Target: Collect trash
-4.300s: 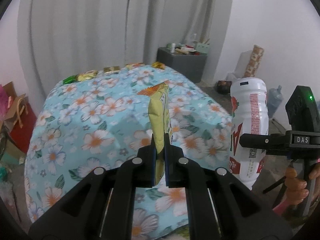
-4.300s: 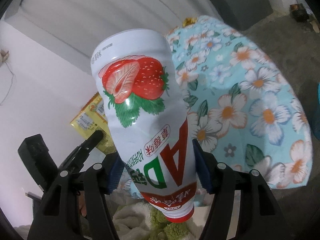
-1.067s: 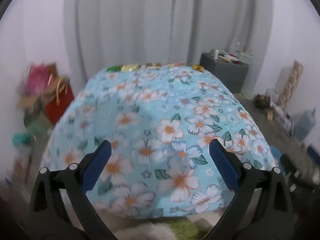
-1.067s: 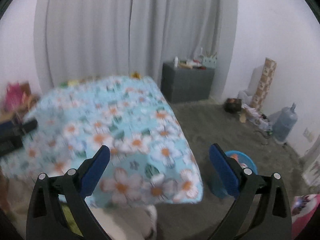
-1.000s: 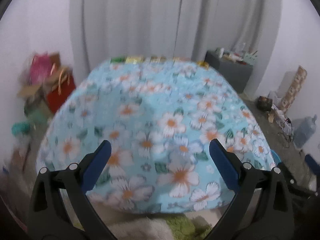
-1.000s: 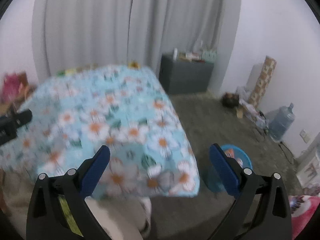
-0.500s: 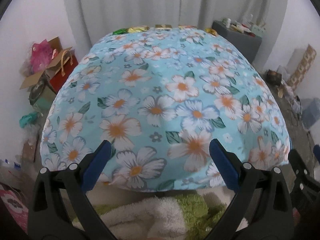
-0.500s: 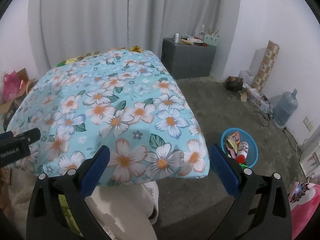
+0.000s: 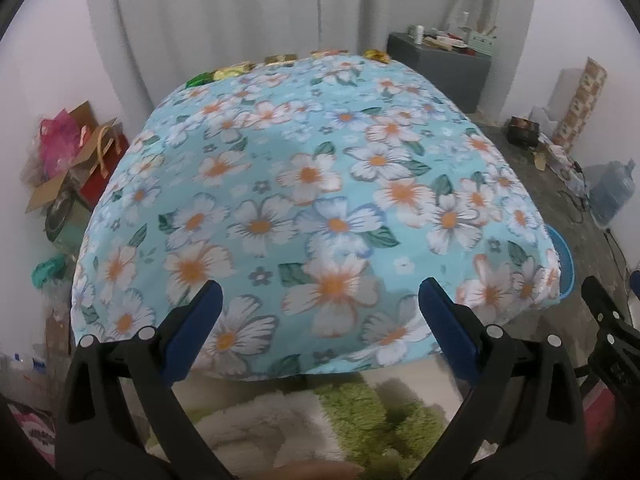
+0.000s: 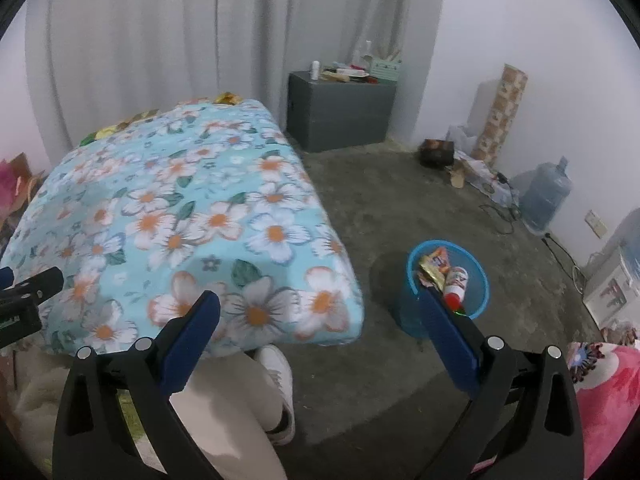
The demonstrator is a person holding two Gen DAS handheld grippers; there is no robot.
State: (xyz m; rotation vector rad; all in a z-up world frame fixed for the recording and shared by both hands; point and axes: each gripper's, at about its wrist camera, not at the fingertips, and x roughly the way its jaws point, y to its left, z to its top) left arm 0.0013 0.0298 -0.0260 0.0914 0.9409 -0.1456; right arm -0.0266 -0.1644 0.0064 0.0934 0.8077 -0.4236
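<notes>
Nearest the lens, the left gripper [image 9: 318, 322] hangs with its blue-padded jaws spread wide and nothing between them, above a shaggy green-and-cream rug [image 9: 344, 412]. The right gripper [image 10: 318, 324] is likewise agape and empty, poised over the person's cream-trousered leg [image 10: 224, 412] and white shoe [image 10: 280, 380] on the bare concrete floor [image 10: 384, 208].

Just beyond both tools stands a table draped in a light-blue cloth with white and orange flowers [image 9: 312, 184]; its near edge droops over the rug. In the right wrist view the tip of the left gripper pokes in at the far left, level with the cloth's front edge.

On the floor to the right of the table, a round blue bin [image 10: 478, 280] holds the collected trash: a white strawberry-drink bottle [image 10: 456, 282] with a red cap lies tilted inside, touching a yellow snack wrapper [image 10: 431, 274] and another orange-red packet [image 10: 440, 256]. The right gripper's right finger overlaps the bin's near rim in the picture.

Along the table's far edge, a row of small gold and green foil wrappers [image 9: 232, 72] lies against the grey curtain [image 9: 280, 12]. Farther back stand a dark grey cabinet [image 10: 340, 110] cluttered on top, a patterned roll [image 10: 500, 112] leaning on the wall, and a large water jug [image 10: 546, 196]. Bags and boxes [image 9: 68, 160] crowd the left wall.
</notes>
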